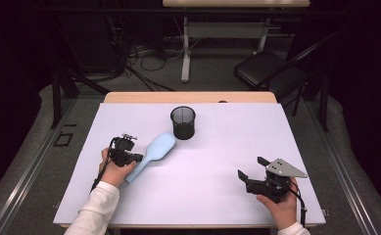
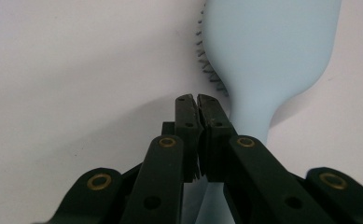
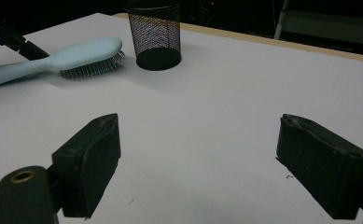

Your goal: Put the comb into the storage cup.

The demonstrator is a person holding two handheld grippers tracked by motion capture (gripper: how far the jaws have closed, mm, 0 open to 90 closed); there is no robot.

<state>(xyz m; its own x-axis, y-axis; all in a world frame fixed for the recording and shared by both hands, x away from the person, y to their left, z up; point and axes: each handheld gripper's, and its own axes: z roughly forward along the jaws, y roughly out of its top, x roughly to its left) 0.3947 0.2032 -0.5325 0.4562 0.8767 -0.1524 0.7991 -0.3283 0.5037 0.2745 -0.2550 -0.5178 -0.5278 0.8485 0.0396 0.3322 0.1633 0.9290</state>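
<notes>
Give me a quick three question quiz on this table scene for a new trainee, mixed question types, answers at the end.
1. True or false: the light blue hairbrush lies with its bristles pointing up.
2. Pick one. The jaws of the right gripper are: A, open with nothing between them; B, shut tight together; C, shut on the hairbrush.
3. Short answer: what stands on the table just beyond the head of the hairbrush?

Key
1. False: the bristles face the table.
2. A.
3. The black mesh cup, upright.
</notes>
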